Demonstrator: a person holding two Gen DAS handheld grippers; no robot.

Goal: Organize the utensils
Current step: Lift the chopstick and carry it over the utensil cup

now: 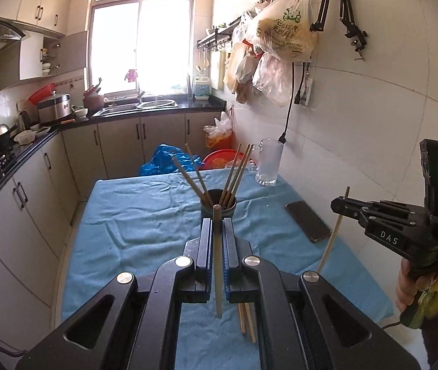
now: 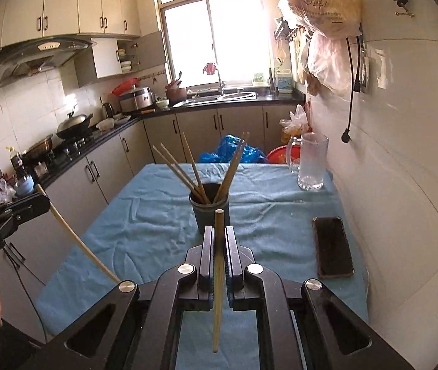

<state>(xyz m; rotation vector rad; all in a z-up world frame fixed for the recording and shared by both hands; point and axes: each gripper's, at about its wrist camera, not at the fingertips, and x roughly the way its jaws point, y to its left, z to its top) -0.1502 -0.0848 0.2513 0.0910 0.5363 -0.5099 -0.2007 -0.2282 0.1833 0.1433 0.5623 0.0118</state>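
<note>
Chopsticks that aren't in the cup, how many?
4: one in the left claw, one in the right claw, two chopsticks on the cloth under the left claw; more may hide there.

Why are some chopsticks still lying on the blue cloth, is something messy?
Yes, a little. Loose chopsticks lie flat on the blue cloth under the left gripper, not in the dark holder cup with the others. The left gripper and the right gripper each pinch one chopstick. Nothing looks spilled or broken.
</note>
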